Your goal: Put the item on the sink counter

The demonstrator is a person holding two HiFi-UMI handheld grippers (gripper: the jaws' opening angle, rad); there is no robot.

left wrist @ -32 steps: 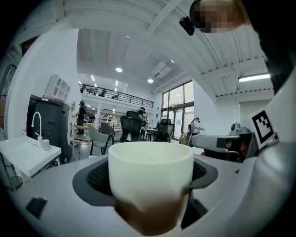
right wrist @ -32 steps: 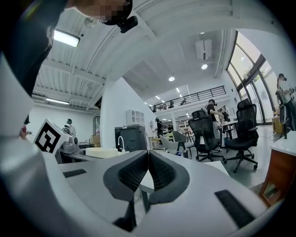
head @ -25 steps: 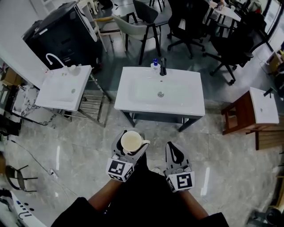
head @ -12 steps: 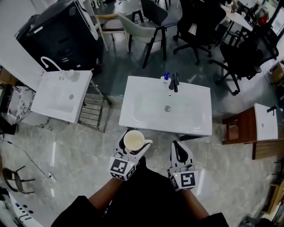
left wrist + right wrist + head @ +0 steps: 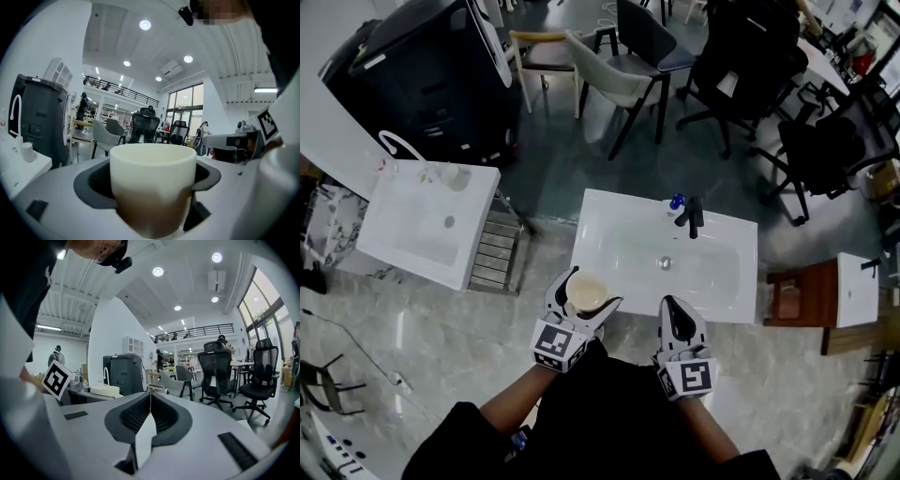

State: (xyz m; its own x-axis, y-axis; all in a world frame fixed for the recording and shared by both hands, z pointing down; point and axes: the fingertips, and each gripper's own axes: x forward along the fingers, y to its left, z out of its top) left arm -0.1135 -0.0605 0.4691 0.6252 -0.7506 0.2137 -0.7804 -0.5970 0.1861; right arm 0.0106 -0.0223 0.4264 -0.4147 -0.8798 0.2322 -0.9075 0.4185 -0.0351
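Cup upright, handle rightward, in left tool

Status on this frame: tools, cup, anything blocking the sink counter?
Left tool shut on cup, cup upright. Right tool shut, empty. Sink counter just ahead; faucet and small bottle at its far edge, not in the way.

right gripper, fingers together (empty), chairs beyond

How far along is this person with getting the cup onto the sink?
Done: the left tongs grip the cup. In hand: carrying it, now by the sink counter's near corner. Left: set it on the counter and let go. The right tongs are shut and empty.
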